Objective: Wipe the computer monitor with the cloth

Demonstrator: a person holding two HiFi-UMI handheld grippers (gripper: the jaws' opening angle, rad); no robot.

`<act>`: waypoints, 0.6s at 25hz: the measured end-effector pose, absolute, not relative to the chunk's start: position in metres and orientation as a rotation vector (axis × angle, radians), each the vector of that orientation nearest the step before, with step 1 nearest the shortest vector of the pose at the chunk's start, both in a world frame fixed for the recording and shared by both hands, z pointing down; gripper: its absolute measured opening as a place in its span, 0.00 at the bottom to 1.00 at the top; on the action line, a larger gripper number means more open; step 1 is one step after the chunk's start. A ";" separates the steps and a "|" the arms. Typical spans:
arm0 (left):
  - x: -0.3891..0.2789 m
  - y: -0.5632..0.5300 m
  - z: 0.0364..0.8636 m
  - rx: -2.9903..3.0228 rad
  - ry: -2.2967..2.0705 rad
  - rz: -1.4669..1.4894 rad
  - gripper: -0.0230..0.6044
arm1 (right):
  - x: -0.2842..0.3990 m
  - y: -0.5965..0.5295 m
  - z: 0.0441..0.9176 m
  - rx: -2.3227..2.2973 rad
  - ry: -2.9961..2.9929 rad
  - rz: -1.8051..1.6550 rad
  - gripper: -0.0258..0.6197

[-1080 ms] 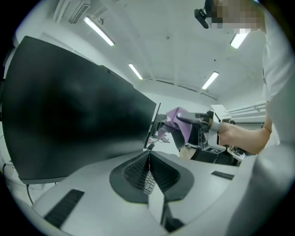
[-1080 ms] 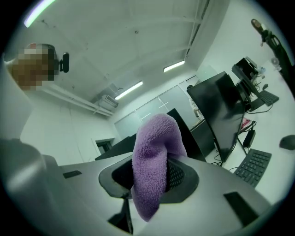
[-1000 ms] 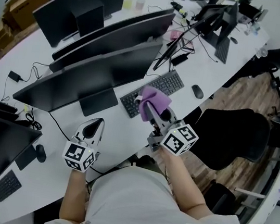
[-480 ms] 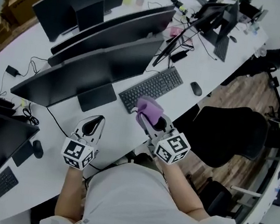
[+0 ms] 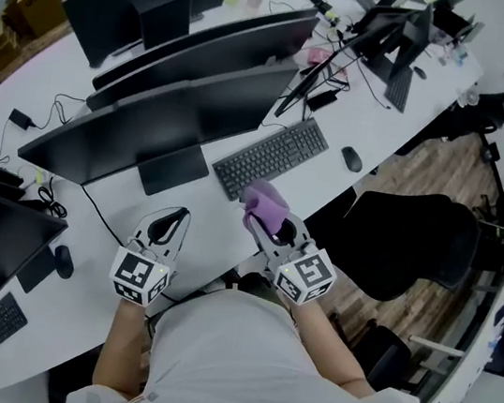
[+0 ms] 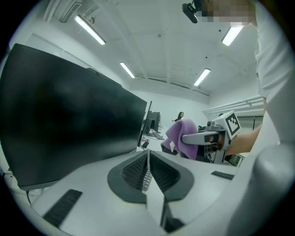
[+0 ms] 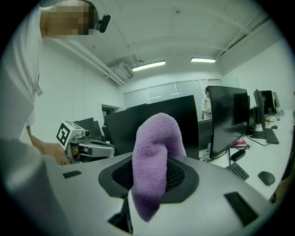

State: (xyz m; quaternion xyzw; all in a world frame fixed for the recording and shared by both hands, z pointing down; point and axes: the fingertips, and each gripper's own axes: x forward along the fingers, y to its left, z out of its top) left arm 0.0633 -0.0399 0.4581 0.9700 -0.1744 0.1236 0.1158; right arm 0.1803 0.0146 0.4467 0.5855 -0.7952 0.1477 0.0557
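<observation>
Bright, even light comes from ceiling strip lamps and leaves only soft shadows on the white worktop. Both gripper views bulge fisheye, with dark corners and blurred foregrounds.

Right claw and cloth nearer the person

Cloth: purple, fluffy, bunched and folded over itself, pinched between the jaws of the right tongs, held above the white worktop. Monitor: black, wide, screen dark, upright on its stand, well apart from the cloth.
</observation>
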 end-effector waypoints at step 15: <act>0.068 -0.031 0.465 2.839 -0.485 0.382 0.04 | 0.169 0.025 0.457 1.737 -2.419 0.485 0.21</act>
